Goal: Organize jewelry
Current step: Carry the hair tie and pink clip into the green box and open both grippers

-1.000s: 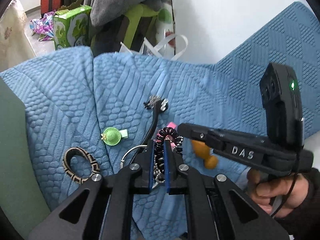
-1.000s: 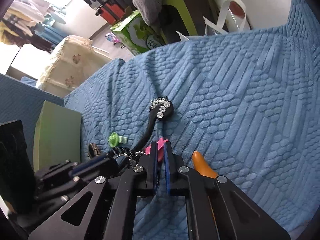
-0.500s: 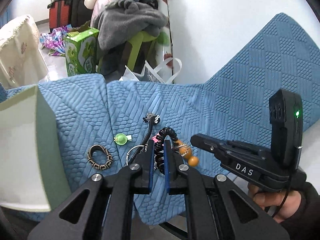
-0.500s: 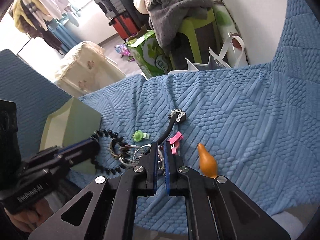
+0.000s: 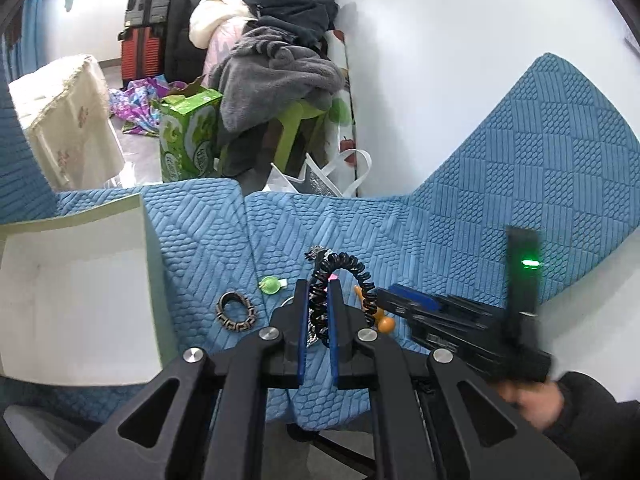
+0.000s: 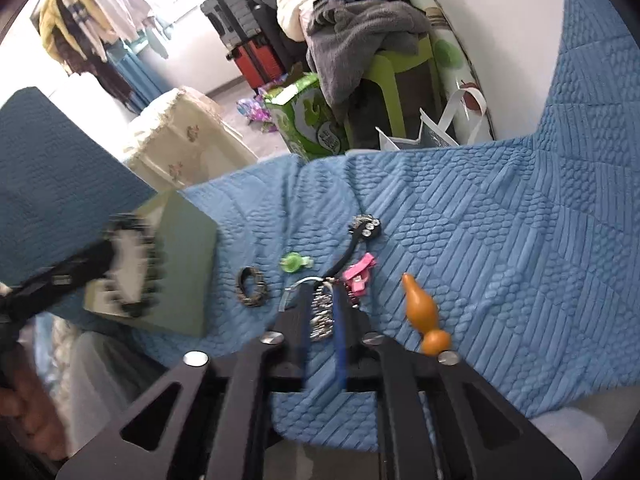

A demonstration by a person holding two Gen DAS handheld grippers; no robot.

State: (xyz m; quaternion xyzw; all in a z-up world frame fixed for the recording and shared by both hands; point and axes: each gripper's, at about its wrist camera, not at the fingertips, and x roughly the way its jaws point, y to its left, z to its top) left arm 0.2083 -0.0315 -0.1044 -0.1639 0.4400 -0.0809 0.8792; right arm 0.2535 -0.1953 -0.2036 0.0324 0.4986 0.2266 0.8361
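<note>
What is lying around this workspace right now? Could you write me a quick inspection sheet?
Surface: blue quilted cover, bare in places.
Job's things: black spiral band pinched in left claw; on the cover lie a patterned ring, green clip, pink clip, orange gourd-shaped piece, black rhinestone clip, silvery chain; pale green box open.
Clutter: nothing seen on the cover.
Grippers: right claw, jaws just opening, chain between them, unpressed.
Cables: nothing seen.
Surroundings: clothes-piled green stool, green carton, suitcases.
</note>
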